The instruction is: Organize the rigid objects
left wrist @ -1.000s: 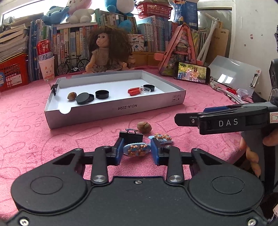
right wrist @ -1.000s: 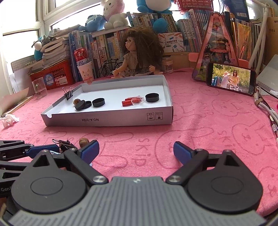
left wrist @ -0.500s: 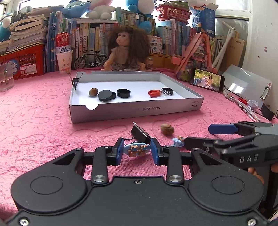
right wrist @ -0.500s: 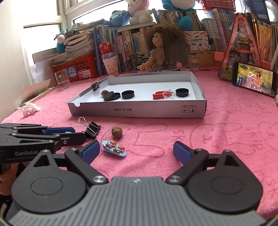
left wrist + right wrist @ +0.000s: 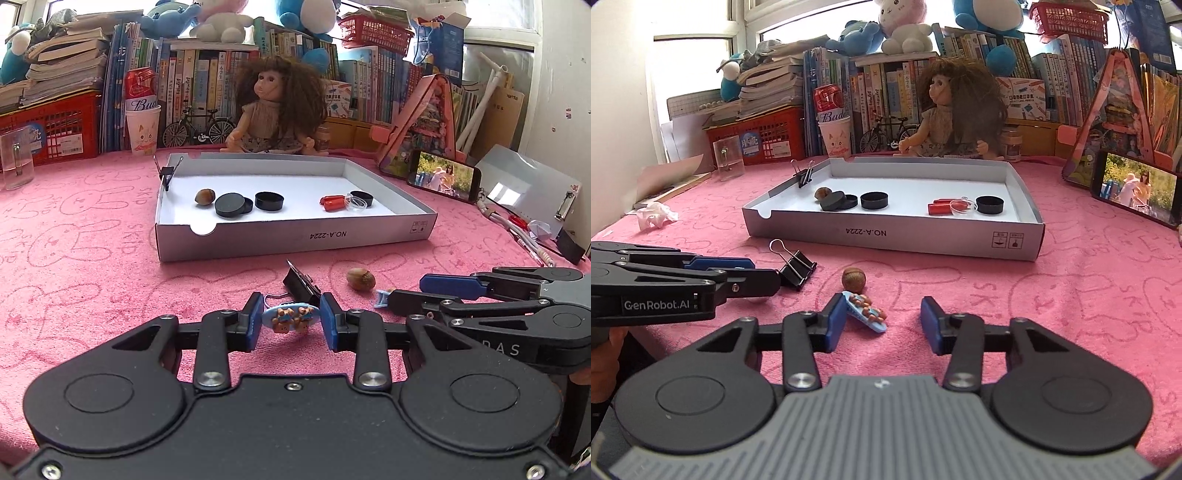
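1. The left claw (image 5: 291,320) pinches a blue oval hair clip with bear figures (image 5: 290,318) between its pads, above the pink counter (image 5: 92,266).
2. The right claw (image 5: 883,324) has just been closing; a second blue bear hair clip (image 5: 866,312) lies between its jaws, touching the left pad only, the other pad apart from it.
3. A hazelnut (image 5: 853,278) and a black binder clip (image 5: 796,266) lie just beyond.
4. The white cardboard tray (image 5: 894,236) holds black caps and red capsules.
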### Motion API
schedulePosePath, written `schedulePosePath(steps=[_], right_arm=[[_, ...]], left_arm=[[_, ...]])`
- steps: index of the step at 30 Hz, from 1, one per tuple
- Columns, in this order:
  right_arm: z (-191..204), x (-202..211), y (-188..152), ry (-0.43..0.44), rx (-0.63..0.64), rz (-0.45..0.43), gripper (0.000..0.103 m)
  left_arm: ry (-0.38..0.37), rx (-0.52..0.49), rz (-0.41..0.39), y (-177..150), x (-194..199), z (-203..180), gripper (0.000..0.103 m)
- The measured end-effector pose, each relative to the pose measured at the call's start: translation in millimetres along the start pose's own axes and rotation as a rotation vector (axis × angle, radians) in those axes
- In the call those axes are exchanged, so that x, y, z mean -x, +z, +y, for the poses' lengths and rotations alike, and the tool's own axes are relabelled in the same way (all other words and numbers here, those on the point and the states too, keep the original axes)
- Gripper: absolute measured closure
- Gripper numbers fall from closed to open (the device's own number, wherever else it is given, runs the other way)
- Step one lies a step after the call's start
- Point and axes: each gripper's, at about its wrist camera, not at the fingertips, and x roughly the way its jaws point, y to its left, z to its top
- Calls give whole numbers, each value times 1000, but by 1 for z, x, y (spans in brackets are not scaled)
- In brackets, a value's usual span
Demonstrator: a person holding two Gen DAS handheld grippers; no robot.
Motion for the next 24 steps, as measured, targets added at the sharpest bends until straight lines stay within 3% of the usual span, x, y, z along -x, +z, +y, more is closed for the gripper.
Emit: schedulePosePath(steps=[1, 4, 15, 19, 24], right_arm=[[0, 0, 0, -3, 4, 3, 65], [1, -1, 1, -6, 18, 4, 72], [4, -5, 2, 5, 32, 6, 68], [6, -6, 4, 13, 39, 11, 81], [7, -5, 10, 2, 40, -3, 83]], left_arm=[[1, 1, 0, 0, 0, 0, 72], [4, 7, 0, 0, 0, 1, 72], [2, 23, 4, 0, -1, 1, 72], [-4, 22, -8, 3, 2, 0, 72], [1, 18, -30, 11, 5, 1, 72]])
